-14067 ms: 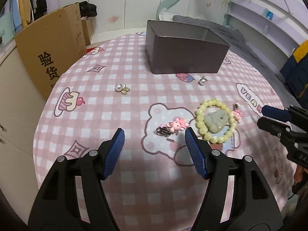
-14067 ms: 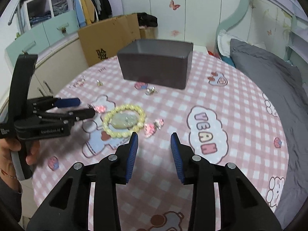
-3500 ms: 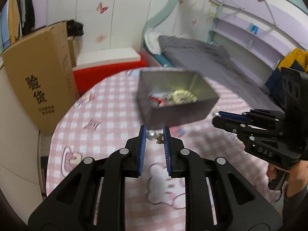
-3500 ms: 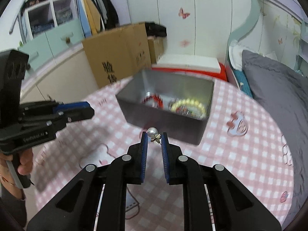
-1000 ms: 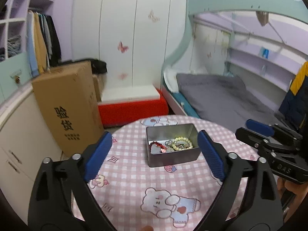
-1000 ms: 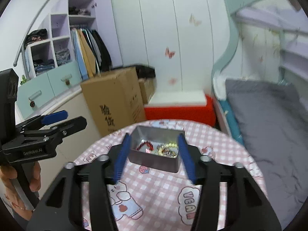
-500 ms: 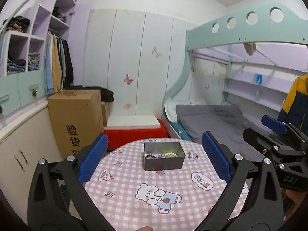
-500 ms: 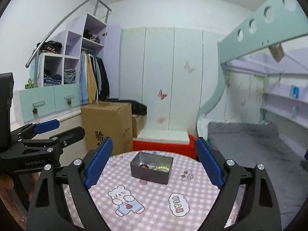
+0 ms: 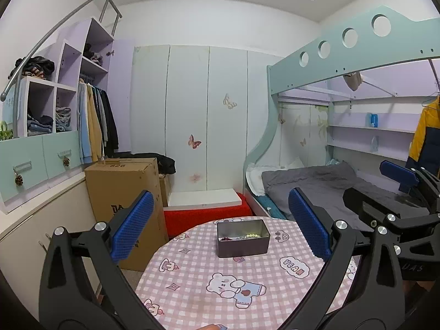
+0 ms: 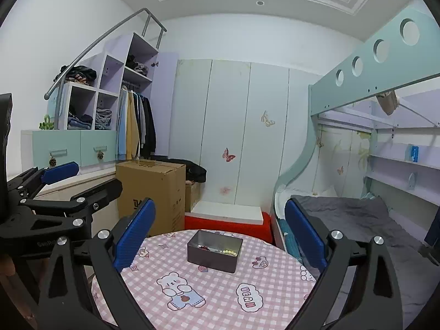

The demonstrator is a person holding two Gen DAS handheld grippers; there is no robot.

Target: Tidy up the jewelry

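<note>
A dark grey metal box stands at the far side of the round table with the pink checked cloth. Inside it lie a red bead string, a pale green bead bracelet and small pieces. It also shows in the right wrist view. My left gripper is wide open and empty, held high and far back from the table. My right gripper is wide open and empty, equally far back. Each gripper shows at the edge of the other's view.
A cardboard box stands on the floor left of the table. A red step lies behind the table. A bunk bed with grey bedding is on the right. Cabinets and a wardrobe line the left wall.
Both grippers have pulled further up and back from the table, so the box looks smaller. Both stay wide open. Earlier, each held a pearl earring near the box; the jewelry now lies inside it.
</note>
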